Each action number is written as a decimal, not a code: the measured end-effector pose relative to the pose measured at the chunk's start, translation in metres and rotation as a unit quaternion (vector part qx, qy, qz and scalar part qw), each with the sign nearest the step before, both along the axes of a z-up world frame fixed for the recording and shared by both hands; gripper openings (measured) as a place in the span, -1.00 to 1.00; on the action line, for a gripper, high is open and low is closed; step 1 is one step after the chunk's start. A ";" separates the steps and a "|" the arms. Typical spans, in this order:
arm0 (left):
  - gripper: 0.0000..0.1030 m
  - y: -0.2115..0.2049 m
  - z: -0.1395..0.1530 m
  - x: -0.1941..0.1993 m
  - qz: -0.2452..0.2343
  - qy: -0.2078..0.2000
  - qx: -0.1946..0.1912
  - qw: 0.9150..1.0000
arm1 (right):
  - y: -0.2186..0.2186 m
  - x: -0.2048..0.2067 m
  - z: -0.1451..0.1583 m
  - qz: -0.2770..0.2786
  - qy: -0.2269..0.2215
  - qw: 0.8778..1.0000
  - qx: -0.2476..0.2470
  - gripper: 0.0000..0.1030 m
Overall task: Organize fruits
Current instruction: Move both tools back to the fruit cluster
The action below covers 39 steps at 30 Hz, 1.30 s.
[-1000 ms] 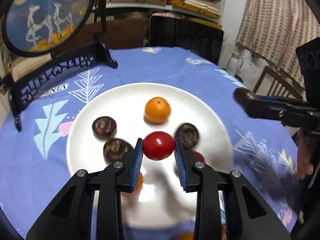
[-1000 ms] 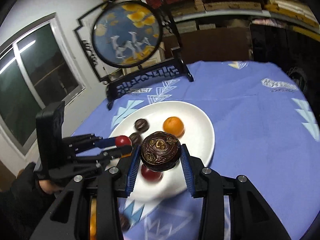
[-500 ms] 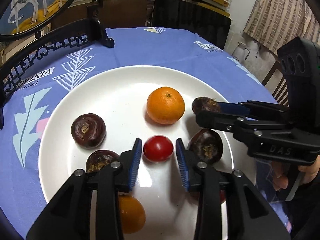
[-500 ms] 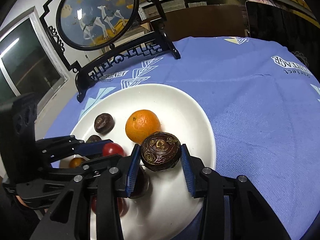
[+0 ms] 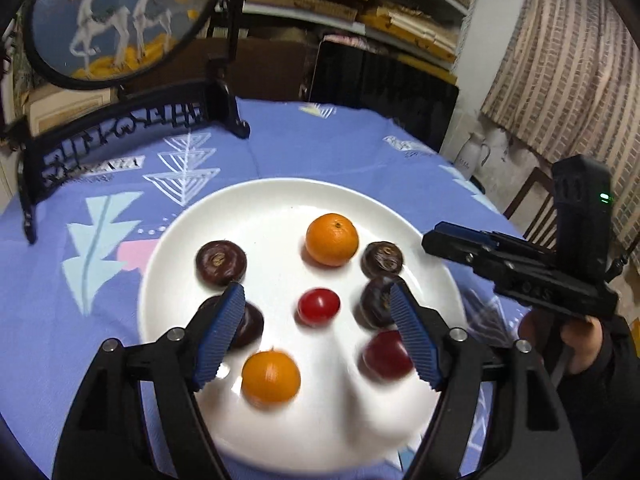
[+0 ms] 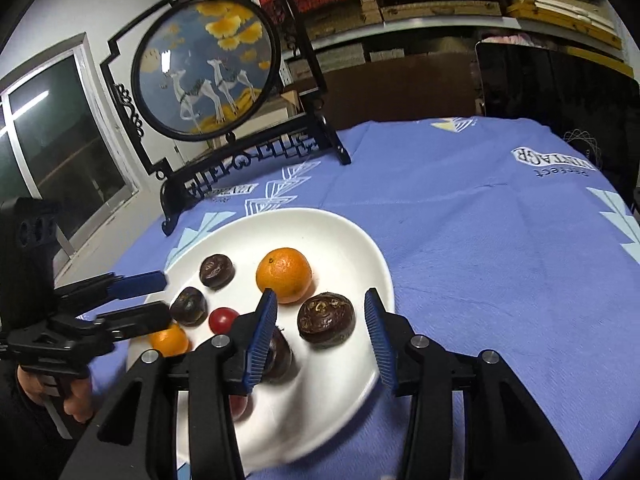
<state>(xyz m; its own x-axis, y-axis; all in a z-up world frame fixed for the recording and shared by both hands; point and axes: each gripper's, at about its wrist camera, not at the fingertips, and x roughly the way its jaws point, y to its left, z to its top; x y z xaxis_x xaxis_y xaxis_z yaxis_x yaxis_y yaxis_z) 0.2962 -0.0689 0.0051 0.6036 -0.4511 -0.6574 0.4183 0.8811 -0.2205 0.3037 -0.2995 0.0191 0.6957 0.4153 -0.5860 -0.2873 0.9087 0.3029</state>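
A white plate (image 5: 280, 200) on the blue tablecloth holds two oranges (image 5: 332, 239), a small red tomato (image 5: 319, 307), a red fruit (image 5: 386, 354) and several dark brown round fruits (image 5: 221, 262). My left gripper (image 5: 314, 298) hangs over the plate's near side, its jaws opening. The tomato lies on the plate between them, untouched by the pads. My right gripper (image 6: 320, 296) is opening too. A dark brown fruit (image 6: 326, 320) rests on the plate (image 6: 360, 240) between its pads, beside an orange (image 6: 284, 275) and free of both pads.
A round painted screen on a black stand (image 5: 108, 20) rises behind the plate at the cloth's far left. A dark chair back (image 5: 384, 84) and a white jug (image 5: 474, 156) stand beyond the table. A person's hand (image 5: 576, 344) holds the right gripper at the plate's right.
The left jaws let go of the tomato, spread wide and drew back. The right gripper came down over the plate, set the dark fruit beside the orange and parted its jaws.
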 end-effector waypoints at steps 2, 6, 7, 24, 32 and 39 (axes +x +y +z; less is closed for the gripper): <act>0.44 0.011 0.003 -0.017 0.000 -0.006 -0.009 1.000 | -0.005 -0.010 0.002 -0.006 -0.004 1.000 0.006 -0.04; 0.63 0.038 -0.004 -0.058 0.012 -0.003 -0.002 1.000 | -0.017 -0.032 -0.002 -0.022 0.002 1.000 0.020 0.03; 0.63 0.043 -0.007 -0.066 0.013 0.002 0.002 1.000 | -0.019 -0.037 -0.003 -0.027 0.003 0.999 0.024 0.03; -0.04 0.067 -0.033 -0.143 0.007 0.025 0.056 0.998 | -0.054 -0.128 -0.023 -0.073 0.032 0.992 0.094 0.09; -0.06 0.046 -0.035 -0.179 -0.031 0.009 0.064 0.997 | -0.024 -0.160 -0.023 0.011 0.038 0.997 0.061 0.11; -0.25 0.029 -0.039 -0.183 -0.034 0.007 0.074 0.997 | -0.019 -0.175 -0.024 0.022 0.041 0.997 0.059 0.11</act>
